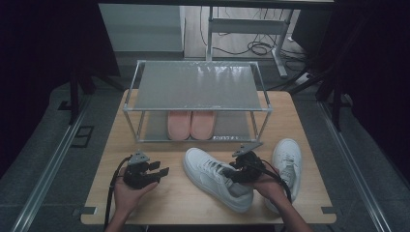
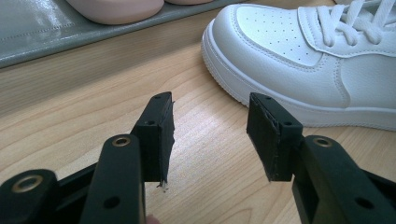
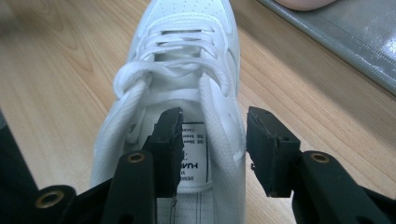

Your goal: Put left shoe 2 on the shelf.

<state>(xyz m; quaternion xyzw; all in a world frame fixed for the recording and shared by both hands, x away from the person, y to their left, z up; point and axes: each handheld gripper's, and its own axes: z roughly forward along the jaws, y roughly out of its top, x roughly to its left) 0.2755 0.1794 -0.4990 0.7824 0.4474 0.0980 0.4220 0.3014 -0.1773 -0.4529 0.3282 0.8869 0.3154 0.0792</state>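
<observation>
A: From the high view we see the table [image 1: 159,193], the shoe rack [image 1: 198,87] at its far edge holding pink shoes [image 1: 191,124], and two white sneakers near the front right corner.

B: Our right gripper [image 3: 212,140] straddles the nearer sneaker's [image 3: 177,70] collar wall, jaws apart, one inside. The left gripper [image 2: 210,126] hangs open over bare wood.
</observation>
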